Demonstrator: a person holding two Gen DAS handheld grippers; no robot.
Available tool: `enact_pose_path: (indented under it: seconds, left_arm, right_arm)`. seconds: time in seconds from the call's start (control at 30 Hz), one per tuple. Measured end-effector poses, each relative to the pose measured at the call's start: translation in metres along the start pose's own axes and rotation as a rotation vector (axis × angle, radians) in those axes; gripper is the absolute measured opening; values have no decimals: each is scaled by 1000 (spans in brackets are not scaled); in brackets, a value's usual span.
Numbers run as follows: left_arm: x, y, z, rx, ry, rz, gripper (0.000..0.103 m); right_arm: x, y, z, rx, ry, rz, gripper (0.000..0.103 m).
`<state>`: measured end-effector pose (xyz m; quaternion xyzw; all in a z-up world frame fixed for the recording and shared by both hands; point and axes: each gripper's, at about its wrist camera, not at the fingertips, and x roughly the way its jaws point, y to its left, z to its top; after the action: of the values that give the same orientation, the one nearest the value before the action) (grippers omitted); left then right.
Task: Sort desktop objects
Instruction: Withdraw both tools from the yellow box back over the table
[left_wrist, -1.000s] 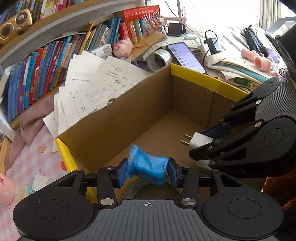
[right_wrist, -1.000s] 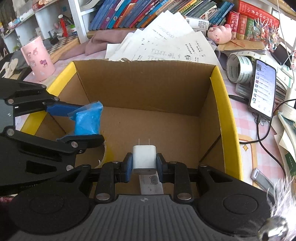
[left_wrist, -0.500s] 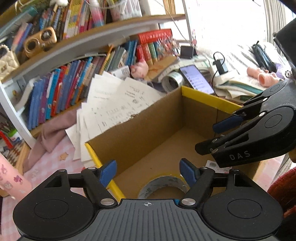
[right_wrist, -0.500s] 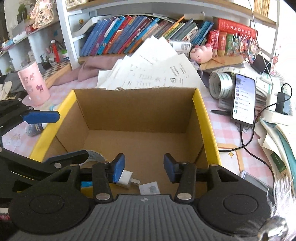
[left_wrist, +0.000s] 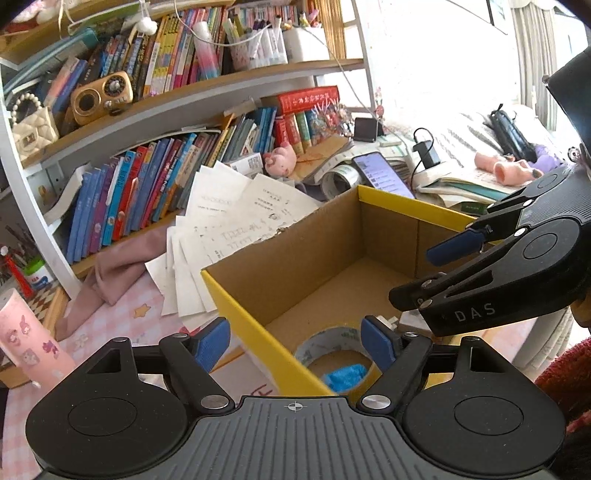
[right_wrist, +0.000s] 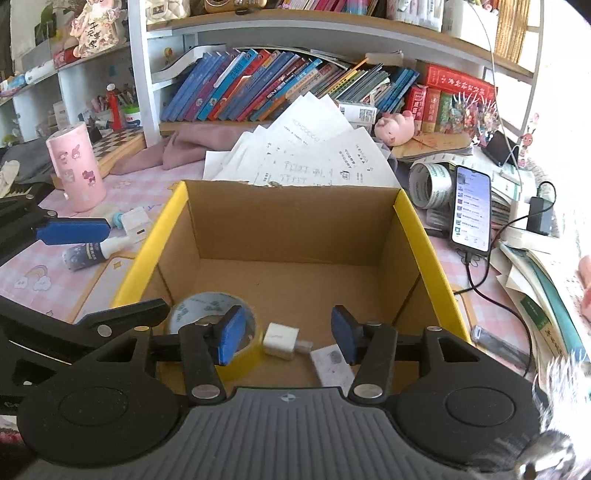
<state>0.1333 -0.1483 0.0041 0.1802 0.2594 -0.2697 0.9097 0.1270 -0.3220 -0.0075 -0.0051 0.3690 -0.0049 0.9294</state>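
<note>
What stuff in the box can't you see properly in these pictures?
- Blue wrapper: left view shows a corner inside the tape roll; the box wall hides the rest.
- Charger: left view, nearly all behind the left tool.
- White card: right view, print too small, partly behind the right tool.

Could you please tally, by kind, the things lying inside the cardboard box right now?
Tape roll: 1
Blue crumpled packet, inside the tape roll's ring: 1
White plug charger: 1
Small white card: 1
Total: 4 in the cardboard box
</note>
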Motion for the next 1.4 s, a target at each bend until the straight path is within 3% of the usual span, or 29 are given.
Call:
enact_pose_path:
  seconds: [0.4, 0.73, 0.93, 1.2, 1.4]
  left_arm:
    - [-58, 23, -46, 23, -3, -61, 80]
    - [-94, 39, -87, 34, 33, -109, 80]
    - [-112, 53, -102, 22, 34, -86, 80]
    - [-126, 77, -116, -65, 57, -16, 81]
    - [-124, 78, -116, -51, 79, -12, 81]
  right_arm:
    - [-45, 60, -33, 83, -44, -83, 55]
    - [-67, 121, -72, 127, 19, -106, 55]
    - [-74, 145, -76, 121, 18, -95, 55]
    - [-72, 175, -67, 28, 8, -41, 56]
    - [-77, 180, -69, 30, -6, -46, 60]
